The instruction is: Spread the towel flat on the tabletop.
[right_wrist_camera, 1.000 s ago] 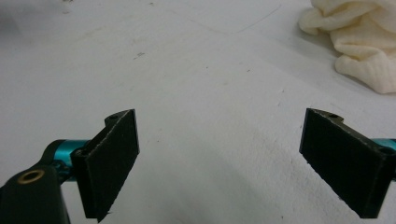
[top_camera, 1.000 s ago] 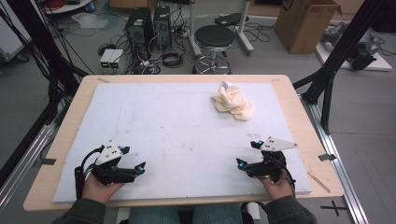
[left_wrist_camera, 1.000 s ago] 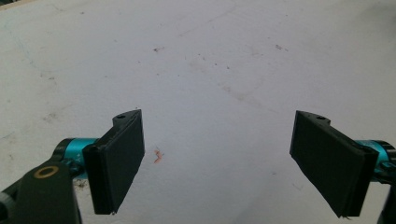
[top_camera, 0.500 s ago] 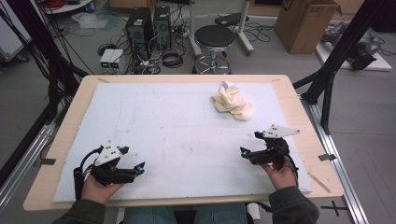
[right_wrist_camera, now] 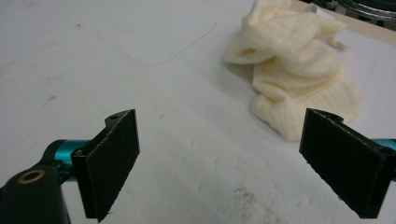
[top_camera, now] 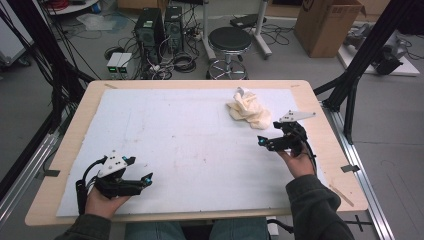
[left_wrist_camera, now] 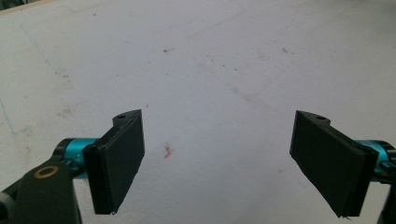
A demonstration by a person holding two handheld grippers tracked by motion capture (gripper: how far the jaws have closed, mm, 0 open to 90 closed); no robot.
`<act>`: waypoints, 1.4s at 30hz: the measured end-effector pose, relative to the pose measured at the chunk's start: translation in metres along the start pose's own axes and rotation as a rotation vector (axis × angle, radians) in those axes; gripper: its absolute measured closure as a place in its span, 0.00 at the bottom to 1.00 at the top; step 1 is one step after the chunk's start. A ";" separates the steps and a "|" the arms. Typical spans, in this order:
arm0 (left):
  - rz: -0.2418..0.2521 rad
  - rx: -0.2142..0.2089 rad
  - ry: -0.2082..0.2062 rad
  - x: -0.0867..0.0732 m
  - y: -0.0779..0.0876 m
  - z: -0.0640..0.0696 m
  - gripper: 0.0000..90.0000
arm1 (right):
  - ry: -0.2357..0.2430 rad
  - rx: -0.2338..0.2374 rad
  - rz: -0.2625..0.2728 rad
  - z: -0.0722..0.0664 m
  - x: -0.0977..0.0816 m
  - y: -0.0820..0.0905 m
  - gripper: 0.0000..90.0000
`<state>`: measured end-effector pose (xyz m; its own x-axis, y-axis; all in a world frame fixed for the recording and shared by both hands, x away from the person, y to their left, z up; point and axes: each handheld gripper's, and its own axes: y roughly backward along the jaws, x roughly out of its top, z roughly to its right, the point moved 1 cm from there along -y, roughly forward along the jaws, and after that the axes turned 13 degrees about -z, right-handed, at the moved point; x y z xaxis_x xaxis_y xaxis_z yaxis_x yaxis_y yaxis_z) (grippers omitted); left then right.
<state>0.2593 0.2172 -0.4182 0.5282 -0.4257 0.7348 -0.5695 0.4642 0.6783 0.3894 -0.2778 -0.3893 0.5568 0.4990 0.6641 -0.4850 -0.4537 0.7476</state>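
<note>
- cream cloth sits crumpled on the white mat, far-right part; looks like a knit sock or rag, hard to say
- right gripper hangs just short of the cloth, jaws spread wide, nothing in them
- left gripper well away from the cloth at the mat's near-left corner; also released, over bare mat

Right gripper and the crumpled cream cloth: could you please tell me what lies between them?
Nothing but bare white mat: in the right gripper view, the open right gripper faces the cream cloth across an unbroken stretch.
</note>
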 end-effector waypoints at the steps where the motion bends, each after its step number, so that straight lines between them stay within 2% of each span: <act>1: -0.002 0.000 -0.005 0.000 0.000 0.000 0.20 | -0.005 -0.005 -0.003 0.006 0.009 -0.003 0.13; 7: 0.005 -0.002 -0.002 0.001 0.000 0.000 0.20 | -0.007 -0.014 -0.032 0.017 0.026 -0.012 0.13; 9: 0.003 -0.002 -0.005 0.001 0.000 -0.001 0.20 | -0.024 -0.013 -0.042 0.024 0.036 -0.016 0.13; 12: 0.004 -0.002 0.002 0.001 0.000 -0.001 0.20 | -0.036 -0.012 -0.025 0.031 0.046 -0.019 0.16; 14: 0.002 -0.005 0.000 0.001 -0.001 -0.002 0.20 | -0.054 -0.025 -0.031 0.034 0.051 -0.023 0.17; 15: 0.002 -0.005 0.000 0.001 -0.001 -0.002 0.20 | -0.068 -0.035 -0.038 0.037 0.055 -0.031 0.18; 17: 0.004 -0.007 0.001 0.001 -0.001 -0.002 0.20 | -0.074 -0.042 -0.043 0.038 0.056 -0.033 0.18; 19: 0.005 -0.010 0.003 0.002 -0.001 -0.002 0.20 | -0.101 -0.049 -0.042 0.040 0.061 -0.040 0.19; 22: 0.006 -0.009 0.002 0.002 -0.002 -0.002 0.20 | -0.093 -0.046 -0.036 0.040 0.073 -0.047 0.20; 25: 0.006 -0.009 0.001 0.002 -0.002 -0.003 0.20 | -0.094 -0.048 -0.056 0.043 0.081 -0.057 0.20; 26: 0.006 -0.007 0.002 0.002 -0.002 -0.004 0.20 | -0.108 -0.055 -0.061 0.045 0.082 -0.066 0.23; 28: 0.011 -0.004 -0.002 0.002 -0.001 -0.004 0.20 | -0.116 -0.052 -0.064 0.047 0.081 -0.071 0.24; 29: 0.014 -0.005 0.002 0.002 -0.001 -0.004 0.20 | -0.154 -0.056 -0.078 0.051 0.079 -0.080 0.24; 30: 0.014 -0.005 0.003 0.002 -0.001 -0.004 0.20 | -0.154 -0.056 -0.078 0.051 0.079 -0.080 0.24; 31: 0.013 -0.006 0.003 0.002 -0.001 -0.004 0.20 | -0.183 -0.052 -0.088 0.053 0.076 -0.087 0.27; 36: 0.007 -0.011 -0.002 0.002 -0.001 -0.003 0.20 | -0.203 -0.077 -0.113 0.056 0.073 -0.095 0.31; 40: 0.010 -0.008 -0.003 0.002 0.000 -0.002 0.21 | -0.218 -0.074 -0.144 0.058 0.070 -0.101 0.47; 42: 0.009 -0.007 -0.003 0.002 0.000 -0.002 0.21 | -0.214 -0.072 -0.147 0.058 0.069 -0.101 0.50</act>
<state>0.2620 0.2182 -0.4172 0.5210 -0.4238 0.7409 -0.5700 0.4734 0.6716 0.5161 -0.2399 -0.4194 0.7510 0.3844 0.5368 -0.4309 -0.3307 0.8396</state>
